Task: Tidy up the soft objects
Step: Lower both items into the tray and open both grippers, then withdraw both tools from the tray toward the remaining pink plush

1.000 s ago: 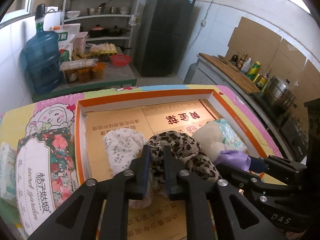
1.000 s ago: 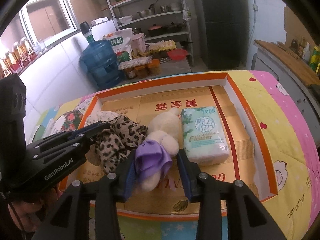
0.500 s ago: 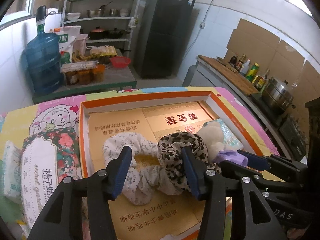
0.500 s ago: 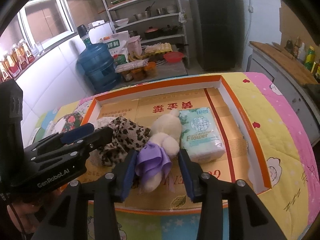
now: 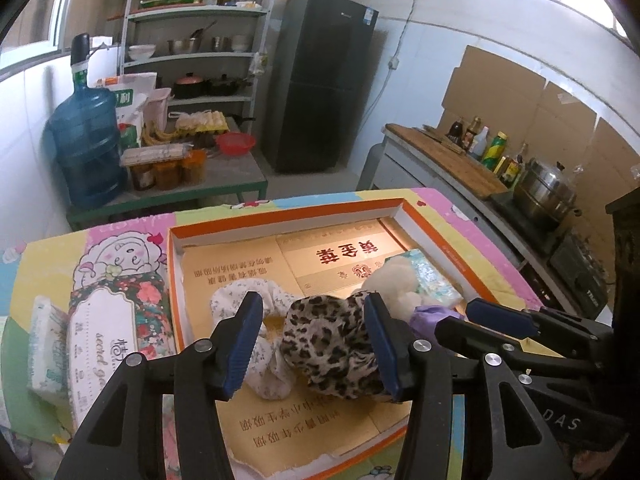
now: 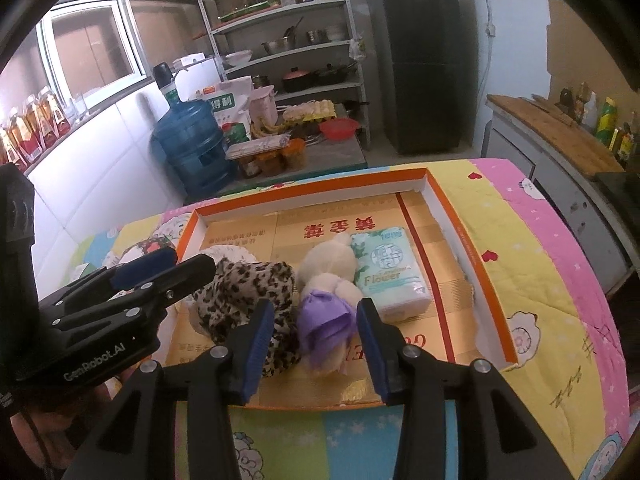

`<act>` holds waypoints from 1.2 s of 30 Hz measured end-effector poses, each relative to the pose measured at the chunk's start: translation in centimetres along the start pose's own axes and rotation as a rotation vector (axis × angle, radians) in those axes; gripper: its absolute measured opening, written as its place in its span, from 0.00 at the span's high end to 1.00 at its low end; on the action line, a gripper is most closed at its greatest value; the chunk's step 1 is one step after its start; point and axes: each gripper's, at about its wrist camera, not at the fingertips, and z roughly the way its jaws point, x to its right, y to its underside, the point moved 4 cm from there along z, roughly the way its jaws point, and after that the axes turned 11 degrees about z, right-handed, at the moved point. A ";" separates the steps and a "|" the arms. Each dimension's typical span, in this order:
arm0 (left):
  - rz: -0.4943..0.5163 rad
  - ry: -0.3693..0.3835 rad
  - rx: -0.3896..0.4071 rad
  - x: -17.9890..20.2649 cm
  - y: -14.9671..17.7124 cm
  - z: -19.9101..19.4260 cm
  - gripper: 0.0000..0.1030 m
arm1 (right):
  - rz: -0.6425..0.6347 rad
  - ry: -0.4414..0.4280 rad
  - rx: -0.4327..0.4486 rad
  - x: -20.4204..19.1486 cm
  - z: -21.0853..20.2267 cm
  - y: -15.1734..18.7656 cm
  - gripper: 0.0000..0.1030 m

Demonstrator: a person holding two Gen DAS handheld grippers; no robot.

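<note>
An orange-rimmed cardboard tray lies on a colourful quilt. In it lie a white floral scrunchie, a leopard-print scrunchie, a cream plush toy with a purple dress and a tissue pack. My left gripper is open above the two scrunchies, holding nothing. My right gripper is open, its fingers either side of the plush toy's purple dress, apart from it.
Tissue packs lie on the quilt left of the tray. Behind stand a blue water jug, a metal shelf rack, a black fridge and a kitchen counter with bottles and a pot.
My left gripper opened and let go of the leopard scrunchie, then drew back. My right gripper opened wider off the plush toy and also pulled back.
</note>
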 end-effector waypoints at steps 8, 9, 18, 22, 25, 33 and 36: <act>0.016 -0.005 0.024 0.0 -0.1 -2.3 0.47 | 0.003 0.013 0.028 -0.9 -1.6 0.4 0.58; 0.016 -0.005 0.026 0.0 -0.1 -2.6 0.47 | 0.004 0.015 0.033 -1.1 -1.9 0.5 0.58; 0.022 -0.007 0.054 -0.7 0.5 -5.7 0.47 | -0.001 0.016 0.053 -3.2 -3.5 1.6 0.58; 0.025 -0.011 0.069 -1.2 0.9 -7.4 0.47 | -0.010 0.010 0.060 -4.3 -4.2 2.2 0.58; 0.023 -0.015 0.075 -1.6 1.3 -8.5 0.47 | -0.017 0.004 0.066 -5.3 -4.8 2.6 0.58; 0.015 -0.019 0.088 -3.1 2.8 -12.0 0.47 | -0.043 -0.016 0.074 -8.2 -6.0 4.0 0.58; 0.009 -0.023 0.087 -3.7 3.7 -13.2 0.47 | -0.057 -0.022 0.070 -9.3 -6.3 4.9 0.58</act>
